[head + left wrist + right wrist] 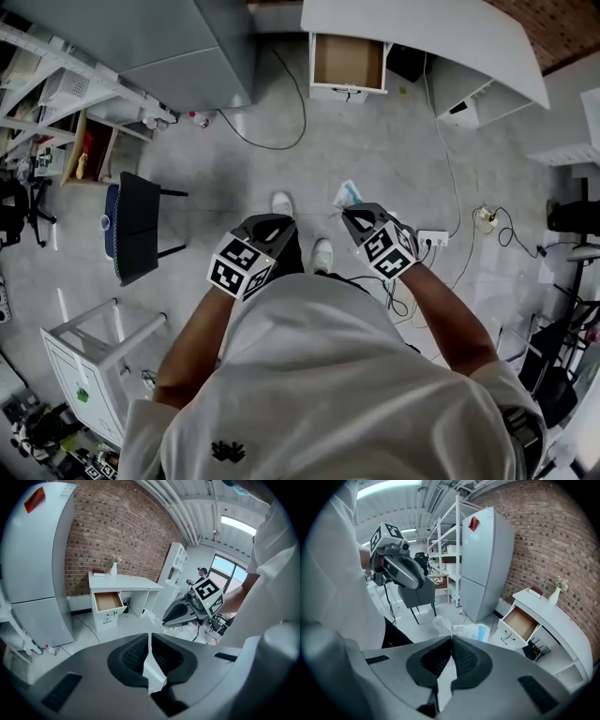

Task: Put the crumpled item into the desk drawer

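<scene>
**Crumpled wrapper pinched in the right tongs, drawer open across the room**

The right gripper (451, 637) is clenched on the crumpled item (461, 630), a wad of thin white film and blue-printed wrapper that sticks out past the jaw tips. The left gripper (150, 637) has its jaws pressed together with nothing between them, and it hangs beside the right one in front of the person's body. The desk drawer (348, 61) stands pulled out and looks bare inside, well apart from both grippers across open floor (375, 141). The item looks very light, soft and springy, and probably a little slick. It should neither break nor weigh on the grip, but only an edge seems caught, so it could slide free on a swing. A bite into the bunched middle would be safer than the loose fringe
</scene>
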The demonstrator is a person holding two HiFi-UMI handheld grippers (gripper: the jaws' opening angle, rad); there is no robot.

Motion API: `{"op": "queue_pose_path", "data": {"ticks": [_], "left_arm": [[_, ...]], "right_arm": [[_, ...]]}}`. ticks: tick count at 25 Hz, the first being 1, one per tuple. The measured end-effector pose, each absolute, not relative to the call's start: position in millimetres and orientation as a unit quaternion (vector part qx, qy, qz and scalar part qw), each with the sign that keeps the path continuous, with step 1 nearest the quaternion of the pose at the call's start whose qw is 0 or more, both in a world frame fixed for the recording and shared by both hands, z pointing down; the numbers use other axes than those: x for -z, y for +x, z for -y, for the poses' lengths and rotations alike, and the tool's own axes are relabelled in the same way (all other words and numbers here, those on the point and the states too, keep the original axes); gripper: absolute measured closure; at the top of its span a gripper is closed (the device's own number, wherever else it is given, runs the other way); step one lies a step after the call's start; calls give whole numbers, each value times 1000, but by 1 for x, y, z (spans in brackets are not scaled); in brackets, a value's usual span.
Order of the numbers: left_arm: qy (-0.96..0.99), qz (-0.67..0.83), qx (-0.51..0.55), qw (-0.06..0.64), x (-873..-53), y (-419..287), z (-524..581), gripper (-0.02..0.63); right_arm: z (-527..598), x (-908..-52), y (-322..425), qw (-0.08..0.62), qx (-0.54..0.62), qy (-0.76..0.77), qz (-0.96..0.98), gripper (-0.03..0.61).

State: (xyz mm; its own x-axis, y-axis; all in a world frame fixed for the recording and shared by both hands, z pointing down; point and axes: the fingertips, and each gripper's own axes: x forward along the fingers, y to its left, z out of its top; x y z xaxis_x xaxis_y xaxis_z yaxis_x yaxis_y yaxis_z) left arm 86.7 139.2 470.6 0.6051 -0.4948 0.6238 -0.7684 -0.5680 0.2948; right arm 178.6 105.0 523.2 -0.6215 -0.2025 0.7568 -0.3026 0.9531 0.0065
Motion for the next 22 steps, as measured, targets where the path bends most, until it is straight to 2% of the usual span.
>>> {"op": "queue_pose_path", "data": {"ticks": [11, 22], "left_arm": [[883, 314, -235, 259, -469, -7, 24, 575], [851, 359, -220, 313, -489, -37, 142, 575]], "right_arm": [[58, -515, 97, 459, 6, 169, 872, 549], [221, -554, 79, 502, 79, 121, 853, 549]]}}
